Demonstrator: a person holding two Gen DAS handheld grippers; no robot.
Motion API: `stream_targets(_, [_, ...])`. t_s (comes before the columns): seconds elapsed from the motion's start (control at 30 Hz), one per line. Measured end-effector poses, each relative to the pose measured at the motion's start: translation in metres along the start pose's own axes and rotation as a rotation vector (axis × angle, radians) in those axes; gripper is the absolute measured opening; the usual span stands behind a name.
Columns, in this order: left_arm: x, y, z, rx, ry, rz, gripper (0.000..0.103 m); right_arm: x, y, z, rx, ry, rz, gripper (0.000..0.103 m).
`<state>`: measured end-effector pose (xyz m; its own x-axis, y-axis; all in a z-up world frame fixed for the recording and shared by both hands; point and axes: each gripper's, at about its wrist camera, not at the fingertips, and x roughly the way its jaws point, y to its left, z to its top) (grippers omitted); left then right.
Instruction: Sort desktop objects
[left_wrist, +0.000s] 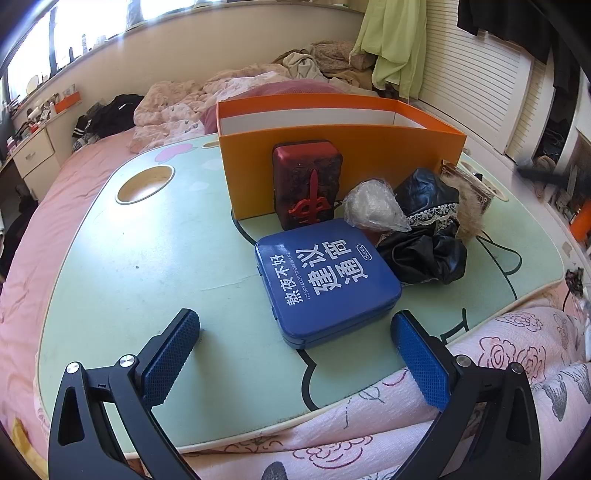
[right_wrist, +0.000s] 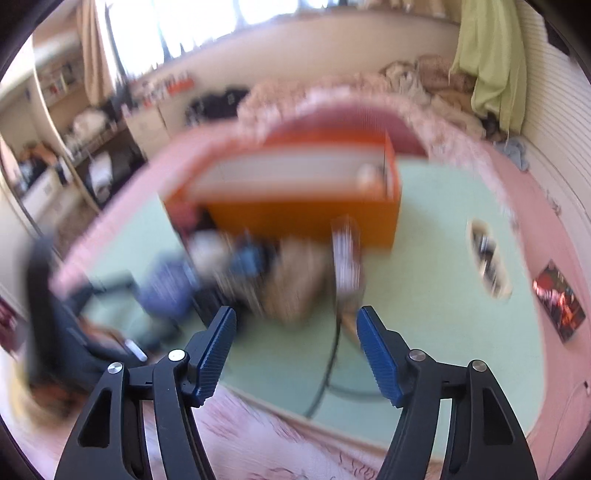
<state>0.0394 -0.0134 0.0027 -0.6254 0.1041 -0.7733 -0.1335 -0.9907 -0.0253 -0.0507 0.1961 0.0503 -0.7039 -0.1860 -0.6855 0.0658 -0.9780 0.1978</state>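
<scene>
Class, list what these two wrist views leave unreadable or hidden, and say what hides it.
- Orange box, left wrist view: its floor and most of its contents, hidden by its front wall.
- Black cloth, left wrist view: whatever lies beneath it, covered by its folds.
- Plastic bag, left wrist view: its contents, clouded by the crinkled film.
- Right wrist view: items before the box, smeared by motion blur.
- Table, left wrist view: near edge, cut off by quilt.

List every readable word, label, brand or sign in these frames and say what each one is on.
"熬夜不好 建议通宵": large white characters on the lid of the blue tin.
"IT'S NOT GOOD TO STAY UP LATE": small line between them, barely legible.
"durex": oval logo at the tin's corner.
"中": raised red character on the dark red mahjong-tile box.
Right wrist view: too blurred to read anything.
</scene>
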Motion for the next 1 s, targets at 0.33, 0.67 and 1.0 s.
stream_targets(0.33, [-0.001,0.001,-0.001,-0.001,-0.001,0.001,0.103,0.143,0.018,0.107,0.025,0.498,-0.02,0.04])
stream_targets(0.67, [-0.001,0.001,0.0,-0.002,-0.003,0.001,0.103,0.214,0.019,0.086,0.036,0.649,-0.137,0.04])
stream_targets(1.0, [0.0,0.002,0.001,-0.002,-0.003,0.0,0.103,0.212,0.028,0.085,0.032,0.645,-0.154,0.04])
